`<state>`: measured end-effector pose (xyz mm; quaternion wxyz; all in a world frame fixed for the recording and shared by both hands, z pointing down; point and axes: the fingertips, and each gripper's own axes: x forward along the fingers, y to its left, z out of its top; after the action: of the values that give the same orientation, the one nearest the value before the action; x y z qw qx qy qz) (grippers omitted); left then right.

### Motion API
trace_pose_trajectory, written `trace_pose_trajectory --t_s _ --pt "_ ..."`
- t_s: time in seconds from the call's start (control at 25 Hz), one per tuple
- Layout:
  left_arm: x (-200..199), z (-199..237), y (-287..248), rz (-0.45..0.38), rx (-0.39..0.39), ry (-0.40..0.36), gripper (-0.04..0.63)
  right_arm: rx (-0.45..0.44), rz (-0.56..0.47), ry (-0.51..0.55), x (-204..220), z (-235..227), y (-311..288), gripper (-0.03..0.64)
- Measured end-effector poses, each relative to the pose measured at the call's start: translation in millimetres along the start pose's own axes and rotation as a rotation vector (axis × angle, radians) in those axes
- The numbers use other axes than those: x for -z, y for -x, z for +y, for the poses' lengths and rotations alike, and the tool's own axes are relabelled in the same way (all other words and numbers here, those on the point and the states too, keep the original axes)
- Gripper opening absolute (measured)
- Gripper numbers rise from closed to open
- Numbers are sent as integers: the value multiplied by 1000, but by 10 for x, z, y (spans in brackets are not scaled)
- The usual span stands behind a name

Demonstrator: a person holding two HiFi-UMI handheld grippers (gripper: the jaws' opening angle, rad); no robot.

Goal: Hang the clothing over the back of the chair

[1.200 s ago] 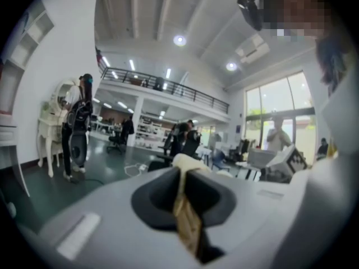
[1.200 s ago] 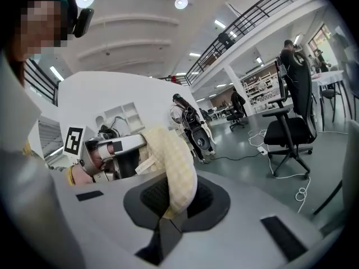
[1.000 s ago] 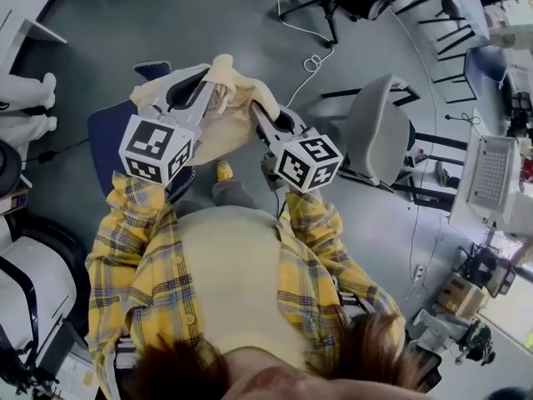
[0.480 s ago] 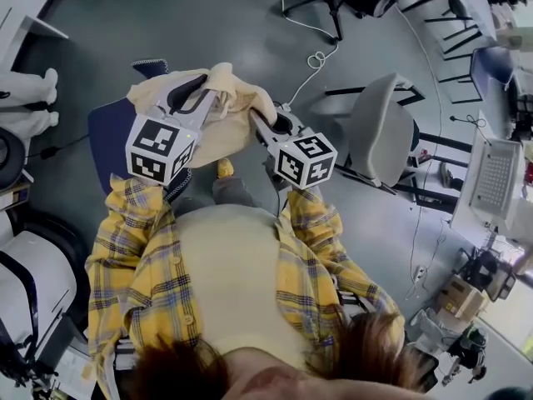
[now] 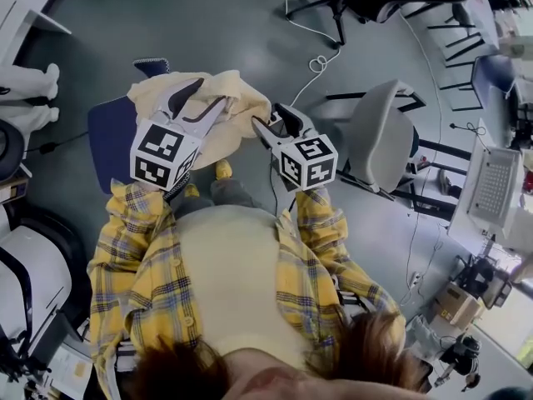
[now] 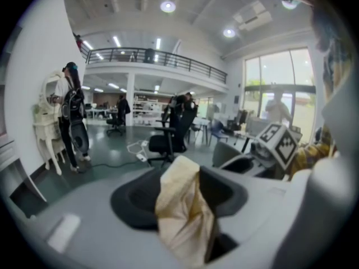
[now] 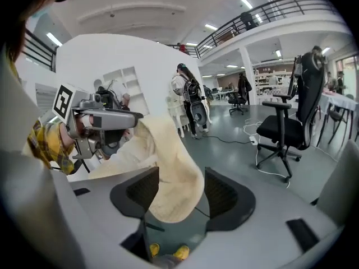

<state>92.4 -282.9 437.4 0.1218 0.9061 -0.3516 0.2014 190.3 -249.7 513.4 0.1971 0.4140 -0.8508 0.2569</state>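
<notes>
Open grey floor lies beyond the blue chair and cream clothing.

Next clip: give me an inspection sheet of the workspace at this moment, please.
Surface: grey floor.
Job's things: cream garment draped on the blue chair.
Clutter: cardboard box at lower right.
Grippers: left gripper and right gripper open, having just been opening; garment fabric between the fingers of each, unpinched.
Cables: white cable looped on the floor.
Surroundings: grey chair, black office chair, a person standing far off.
</notes>
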Motion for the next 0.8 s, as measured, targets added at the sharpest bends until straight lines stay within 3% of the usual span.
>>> trace_pose_trajectory --t_s 0.4,0.8 --pt "-47 156 446 -112 -31 89 199 27 -83 -15 -195 213 44 216" --pt "228 455 1193 -188 -90 200 160 35 -134 7 -351 664 -8 114"
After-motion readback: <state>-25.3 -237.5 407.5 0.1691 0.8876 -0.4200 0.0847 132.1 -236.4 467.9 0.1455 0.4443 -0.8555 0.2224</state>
